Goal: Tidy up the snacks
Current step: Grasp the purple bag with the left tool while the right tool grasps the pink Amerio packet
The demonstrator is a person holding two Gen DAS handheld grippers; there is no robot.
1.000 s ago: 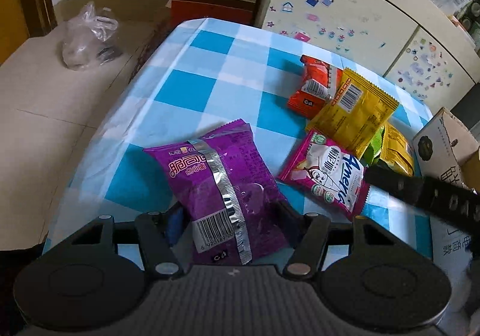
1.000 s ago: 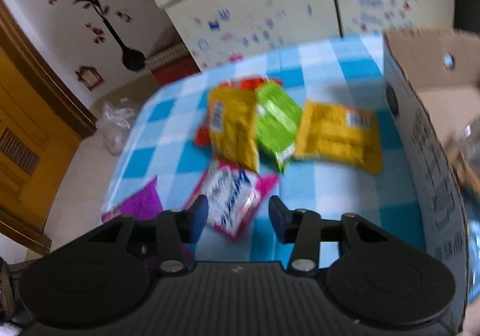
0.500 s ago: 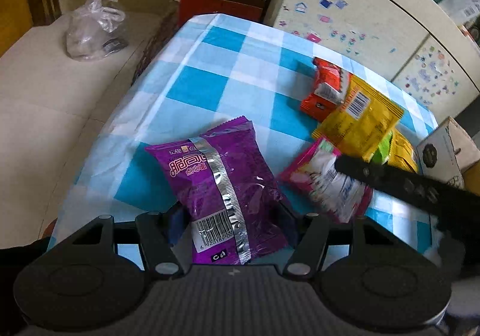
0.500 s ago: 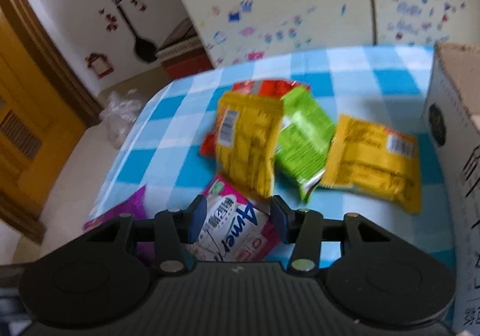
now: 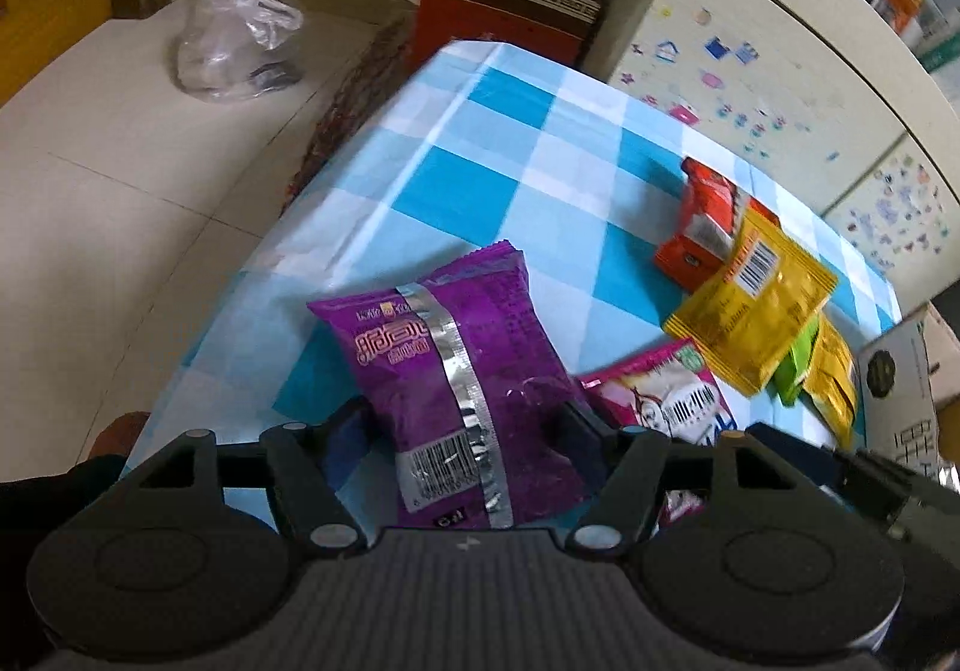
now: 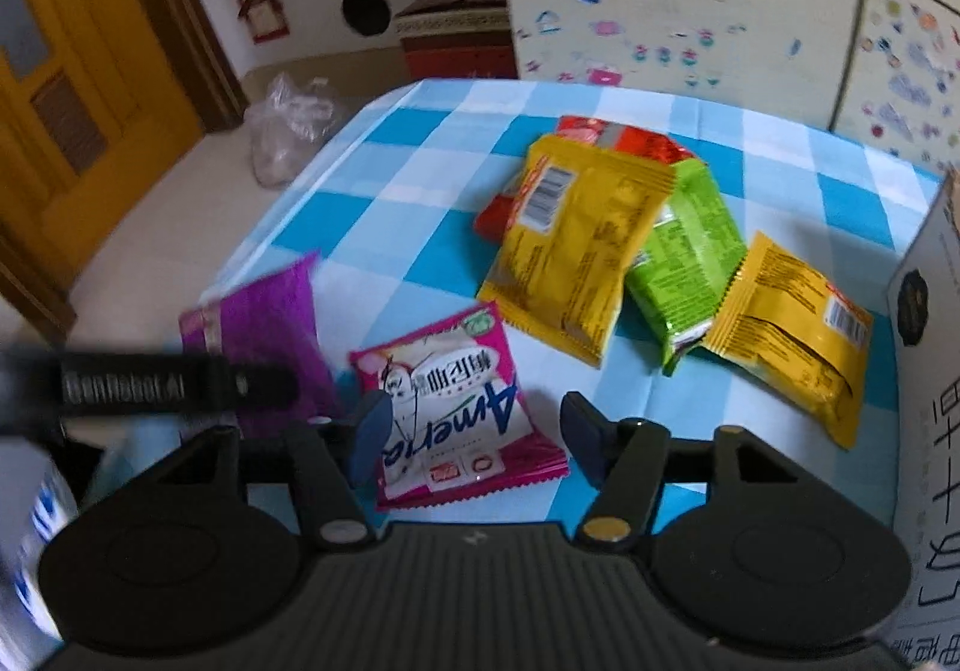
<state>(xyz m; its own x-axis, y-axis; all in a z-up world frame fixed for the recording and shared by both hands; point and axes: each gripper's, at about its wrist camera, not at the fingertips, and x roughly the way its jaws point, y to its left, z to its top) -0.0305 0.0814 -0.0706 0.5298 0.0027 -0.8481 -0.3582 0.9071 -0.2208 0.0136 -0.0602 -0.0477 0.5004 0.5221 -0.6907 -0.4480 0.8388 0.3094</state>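
Snacks are mostly unsorted: nearest, your left claw (image 5: 465,422) is clenched on the purple packet (image 5: 462,371) and your right claw (image 6: 474,431) is spread around the pink packet (image 6: 459,401). Farther off, two yellow packets (image 6: 576,245), a green packet (image 6: 684,257) and a red packet (image 6: 624,143) lie heaped on the bench (image 6: 420,155), with the cardboard box (image 6: 927,311) at right awaiting them.

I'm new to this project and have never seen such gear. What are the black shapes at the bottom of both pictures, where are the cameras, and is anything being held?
Each picture comes from a camera on a hand-held two-finger gripper, looking forward along its fingers; a person carries one per hand. The left gripper is closed on the purple snack bag. The right gripper is open, its fingers on either side of the pink snack bag, which lies on the blue checked tablecloth. Farther back lie two yellow bags, a green bag and a red bag, beside a cardboard box.
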